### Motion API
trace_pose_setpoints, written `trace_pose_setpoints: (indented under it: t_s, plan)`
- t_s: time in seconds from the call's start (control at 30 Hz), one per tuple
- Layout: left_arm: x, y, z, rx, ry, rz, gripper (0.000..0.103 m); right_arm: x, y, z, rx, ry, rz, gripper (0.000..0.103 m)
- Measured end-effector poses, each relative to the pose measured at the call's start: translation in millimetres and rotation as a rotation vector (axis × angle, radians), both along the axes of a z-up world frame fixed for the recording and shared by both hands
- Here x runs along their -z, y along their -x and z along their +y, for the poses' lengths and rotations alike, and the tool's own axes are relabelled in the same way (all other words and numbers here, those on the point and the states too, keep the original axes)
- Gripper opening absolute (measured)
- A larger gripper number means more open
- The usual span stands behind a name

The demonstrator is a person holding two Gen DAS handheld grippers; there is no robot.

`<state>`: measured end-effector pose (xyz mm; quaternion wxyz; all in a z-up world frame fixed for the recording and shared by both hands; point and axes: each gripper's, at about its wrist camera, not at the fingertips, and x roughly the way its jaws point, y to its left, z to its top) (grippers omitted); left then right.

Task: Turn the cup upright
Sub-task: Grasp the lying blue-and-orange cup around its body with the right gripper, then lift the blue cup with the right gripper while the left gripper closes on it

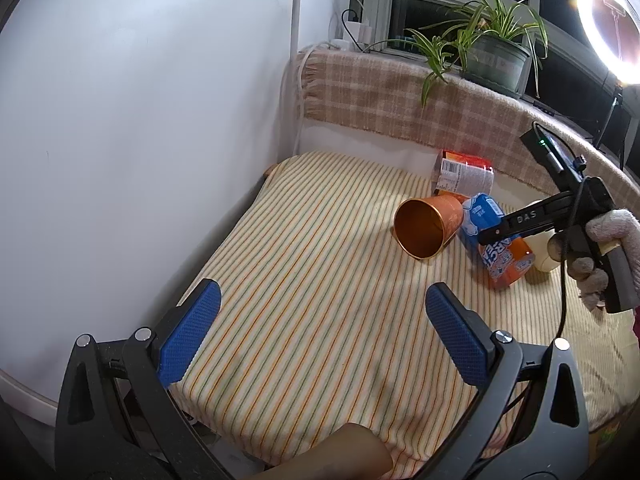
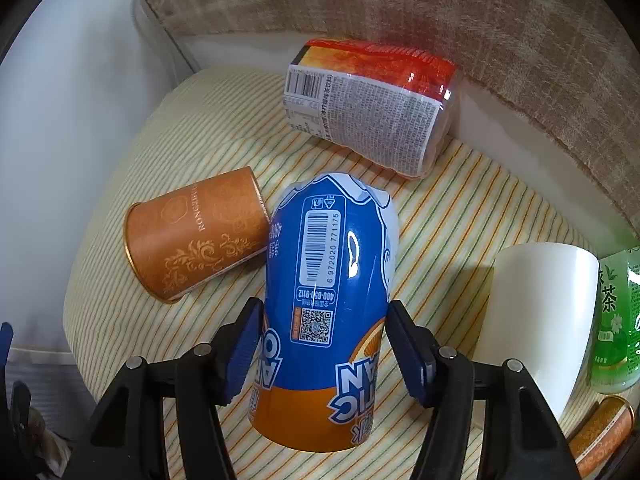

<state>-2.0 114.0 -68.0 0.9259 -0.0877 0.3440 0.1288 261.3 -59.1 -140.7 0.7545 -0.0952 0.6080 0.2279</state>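
Observation:
An orange cup (image 1: 428, 226) with gold ornament lies on its side on the striped cloth (image 1: 312, 280), its open mouth facing my left gripper; it also shows in the right wrist view (image 2: 196, 240). My left gripper (image 1: 322, 336) is open and empty, well short of the cup. My right gripper (image 2: 326, 354) stands around a blue and orange bottle (image 2: 328, 300) that lies beside the orange cup; its blue pads (image 2: 408, 354) flank the bottle's sides. A white cup (image 2: 540, 320) stands upside down at the right.
A red-labelled bottle (image 2: 372, 108) lies at the back by the plaid-covered ledge (image 1: 400, 96). A green tea bottle (image 2: 616, 320) and an orange can (image 2: 604, 428) sit at the right. A white wall (image 1: 140, 120) runs along the left. A potted plant (image 1: 488, 44) stands on the ledge.

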Motion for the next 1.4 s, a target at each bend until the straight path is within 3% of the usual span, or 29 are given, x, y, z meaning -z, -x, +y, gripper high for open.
trace_pose_setpoints:
  t_s: [0.27,0.67,0.87,1.0,1.17,1.27,1.4]
  plan:
    - [-2.6,-3.9,-7.0,0.023,-0.03,-0.006,0.103,-10.8,25.8,-13.1,-0.129,-0.016,-0.034,0.062]
    - [-0.2,-11.4,-18.1,0.035,-0.048,0.023,0.103,-15.9,101.1,-10.3,-0.637,0.025,-0.11,0.061]
    - [0.0,-10.4,-30.5,0.078,-0.065,0.028,0.103,-9.2,121.9,-9.8,-0.806,0.027,-0.108,0.062]
    - [-2.5,-12.8,-44.4,0.17,-0.088,0.025,0.103,-3.2,121.9,-14.6,-0.827,0.054,-0.101,0.064]
    - [-8.4,-19.9,-67.1,0.331,-0.146,0.015,0.103,-4.8,117.1,-20.0,-0.757,0.03,-0.101,0.069]
    - [-13.1,-31.2,-79.4,0.457,-0.166,0.027,0.103,-17.1,123.7,-31.2,-0.717,-0.013,-0.144,0.078]
    - [-21.1,-44.0,-96.6,0.611,-0.186,0.043,0.103,-42.3,137.4,-62.0,-0.608,-0.113,-0.198,0.08]
